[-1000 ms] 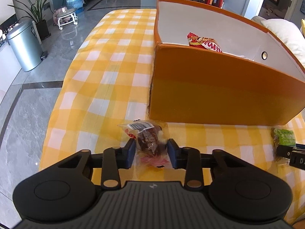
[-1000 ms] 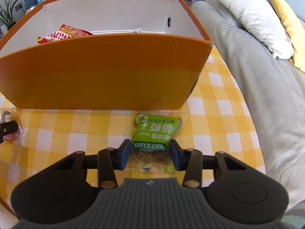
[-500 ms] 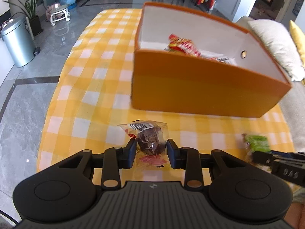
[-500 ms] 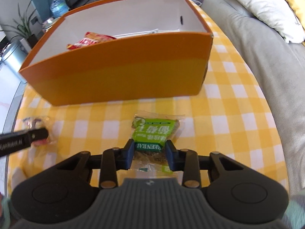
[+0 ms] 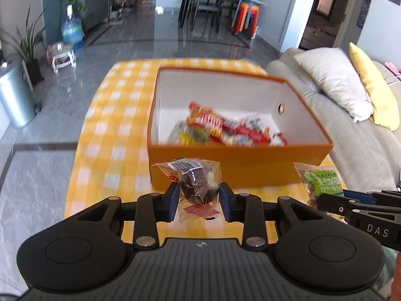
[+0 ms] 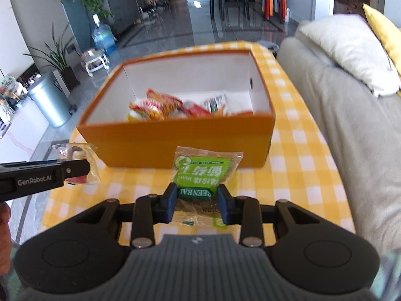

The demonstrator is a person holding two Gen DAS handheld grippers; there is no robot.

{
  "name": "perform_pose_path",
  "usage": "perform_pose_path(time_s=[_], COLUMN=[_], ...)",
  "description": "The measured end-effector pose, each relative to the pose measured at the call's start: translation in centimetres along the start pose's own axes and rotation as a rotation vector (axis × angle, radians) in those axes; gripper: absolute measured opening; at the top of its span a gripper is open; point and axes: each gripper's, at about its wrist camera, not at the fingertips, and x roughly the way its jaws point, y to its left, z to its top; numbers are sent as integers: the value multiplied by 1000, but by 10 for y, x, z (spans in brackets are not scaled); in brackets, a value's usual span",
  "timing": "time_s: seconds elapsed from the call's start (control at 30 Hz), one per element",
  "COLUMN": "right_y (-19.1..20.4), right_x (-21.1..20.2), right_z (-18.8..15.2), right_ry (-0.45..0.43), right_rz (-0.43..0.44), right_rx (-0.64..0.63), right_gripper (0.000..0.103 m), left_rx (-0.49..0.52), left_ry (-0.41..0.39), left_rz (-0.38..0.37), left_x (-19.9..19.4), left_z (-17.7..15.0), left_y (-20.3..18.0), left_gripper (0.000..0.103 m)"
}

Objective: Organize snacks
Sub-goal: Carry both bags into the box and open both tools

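Up above the yellow checked tablecloth [image 5: 105, 135], near the orange cardboard box [image 5: 225, 165], the left gripper [image 5: 199, 199] pinches a soft, crinkly clear packet of dark candy [image 5: 195, 188] by its middle, and the right gripper [image 6: 198, 202] squeezes a light green raisin packet [image 6: 203, 173] near its bottom end.

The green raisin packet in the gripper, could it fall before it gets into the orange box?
It might. The right gripper pinches the green raisin packet only at its bottom end, so it could slip. The orange box wall stands in front of both packets; the left gripper's clear-wrapped dark snack could catch the rim.

A grey sofa [image 6: 351, 115] with a white cushion [image 6: 345, 50] flanks the table.
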Motion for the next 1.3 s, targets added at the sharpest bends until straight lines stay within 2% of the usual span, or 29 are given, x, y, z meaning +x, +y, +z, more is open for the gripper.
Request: perform_pose_path(time_s=[0.3, 0.6, 0.97, 1.3], right_y=[-4, -6, 3, 7], right_x=[-12, 14, 84, 135], right_z=[52, 108, 137, 139], right_ry=[-78, -110, -19, 99], right_rz=[30, -14, -96, -170], right_rx=[-38, -104, -215, -309], right_gripper=[32, 32, 32, 31], left_rx=[72, 133, 153, 228], left_ry=[-63, -36, 96, 184], left_rz=[-36, -9, -10, 64], left_x=[-2, 40, 100, 143], left_z=[55, 87, 97, 93], left_y=[-15, -31, -37, -44], left_gripper=[38, 38, 38, 38])
